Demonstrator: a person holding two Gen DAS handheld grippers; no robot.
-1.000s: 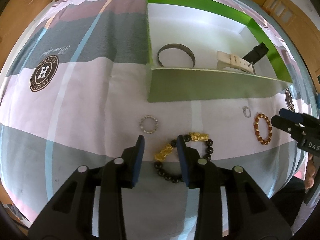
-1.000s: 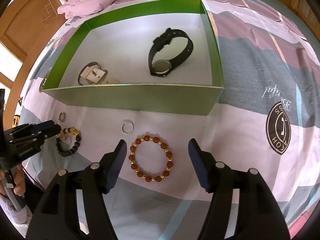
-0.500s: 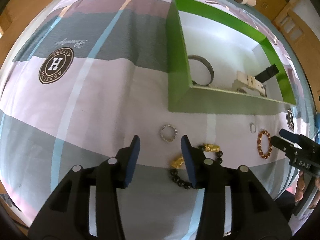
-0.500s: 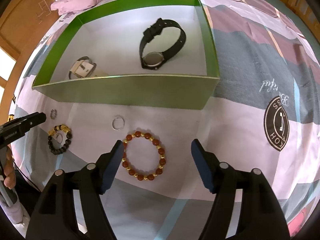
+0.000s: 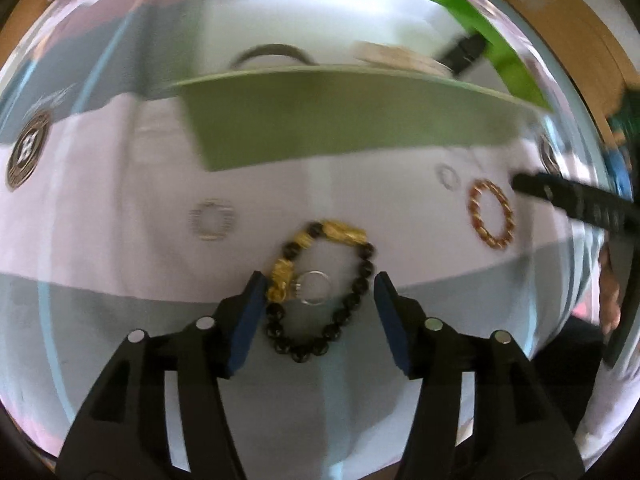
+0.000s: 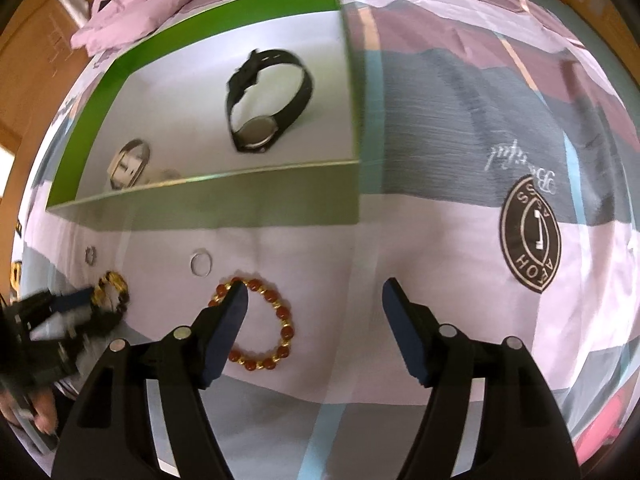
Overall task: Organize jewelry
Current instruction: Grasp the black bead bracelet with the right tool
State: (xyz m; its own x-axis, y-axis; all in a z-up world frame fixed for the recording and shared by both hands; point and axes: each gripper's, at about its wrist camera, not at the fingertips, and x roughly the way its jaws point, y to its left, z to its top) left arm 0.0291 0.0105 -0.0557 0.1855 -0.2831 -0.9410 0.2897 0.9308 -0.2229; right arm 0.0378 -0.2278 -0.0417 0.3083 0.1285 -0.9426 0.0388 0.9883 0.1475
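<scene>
Black round beads and gold charms make up the bracelet [image 5: 320, 292] lying on the striped bed sheet [image 5: 120, 320]. The left gripper [image 5: 318, 296] is wide open around it, holding nothing. The right gripper [image 6: 314, 308] is wide open too, beside the red bead bracelet [image 6: 260, 324]. Both bracelets lie near the green cardboard box [image 6: 240, 204].

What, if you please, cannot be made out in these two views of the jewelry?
- Left wrist view: motion blur smears the small beaded ring and thin ring; details unreadable.
- Left wrist view: the green box front wall hides most of the bangle and white watch.
- Right wrist view: the left claw covers part of the black bead bracelet.
- Right wrist view: the right claw finger hides part of the red bead bracelet.
</scene>
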